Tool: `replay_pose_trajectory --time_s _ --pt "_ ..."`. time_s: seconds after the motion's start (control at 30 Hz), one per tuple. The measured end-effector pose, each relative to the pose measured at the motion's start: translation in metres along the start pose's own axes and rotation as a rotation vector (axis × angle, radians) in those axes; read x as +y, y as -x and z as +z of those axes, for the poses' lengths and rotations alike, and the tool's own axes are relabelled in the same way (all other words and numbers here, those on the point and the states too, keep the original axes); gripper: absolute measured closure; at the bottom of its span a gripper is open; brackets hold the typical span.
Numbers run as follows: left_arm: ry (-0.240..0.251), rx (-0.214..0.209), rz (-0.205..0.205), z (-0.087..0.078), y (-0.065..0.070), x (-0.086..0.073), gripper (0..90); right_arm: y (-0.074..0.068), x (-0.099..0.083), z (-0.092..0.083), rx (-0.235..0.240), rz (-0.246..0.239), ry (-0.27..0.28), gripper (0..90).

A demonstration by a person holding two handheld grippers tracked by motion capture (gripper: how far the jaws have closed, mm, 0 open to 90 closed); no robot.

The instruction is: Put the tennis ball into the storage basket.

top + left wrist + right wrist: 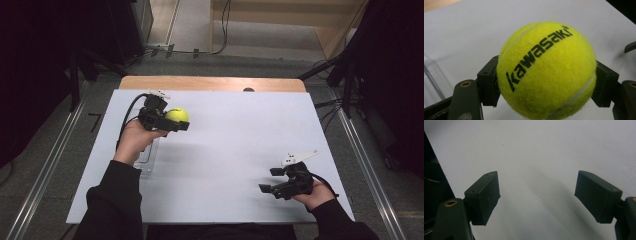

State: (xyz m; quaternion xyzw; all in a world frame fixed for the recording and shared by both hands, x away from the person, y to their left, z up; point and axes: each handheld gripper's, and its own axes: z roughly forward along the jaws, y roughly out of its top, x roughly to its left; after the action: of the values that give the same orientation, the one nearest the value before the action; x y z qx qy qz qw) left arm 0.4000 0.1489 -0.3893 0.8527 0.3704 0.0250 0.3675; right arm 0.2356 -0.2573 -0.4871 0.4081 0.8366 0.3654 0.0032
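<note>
The left gripper [172, 120] squeezed a yellow ball [177, 115] above the white table [230, 145]. The right gripper [272, 180] was wide open, holding nothing, low near the table.

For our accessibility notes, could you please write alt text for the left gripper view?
A yellow tennis ball printed "Kawasaki" is clamped between the left gripper's two black jaws, above a white table. A clear plastic object sits at the left edge.
</note>
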Motion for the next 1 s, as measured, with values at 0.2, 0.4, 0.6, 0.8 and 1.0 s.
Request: replay_pose_trajectory --time_s 0.2,0.4,0.6,0.8,1.0 --pt "0.006 0.016 -0.002 -0.004 -0.005 -0.002 26.8 0.0 0.0 0.0 0.0 0.0 -0.001 18.1" --pt "0.003 0.051 -0.011 -0.009 -0.011 -0.005 26.8 0.0 0.0 0.0 0.001 0.0 -0.001 18.0" --pt "0.017 0.062 -0.03 -0.015 -0.017 -0.007 26.8 0.0 0.0 0.0 0.001 0.001 -0.001 18.1" --pt "0.017 0.08 -0.04 -0.02 -0.022 -0.009 26.8 0.0 0.0 0.001 0.002 -0.002 -0.003 18.0" --pt "0.027 0.099 -0.053 -0.025 -0.027 -0.012 26.8 0.0 0.0 0.0 0.001 -0.001 -0.002 18.0"
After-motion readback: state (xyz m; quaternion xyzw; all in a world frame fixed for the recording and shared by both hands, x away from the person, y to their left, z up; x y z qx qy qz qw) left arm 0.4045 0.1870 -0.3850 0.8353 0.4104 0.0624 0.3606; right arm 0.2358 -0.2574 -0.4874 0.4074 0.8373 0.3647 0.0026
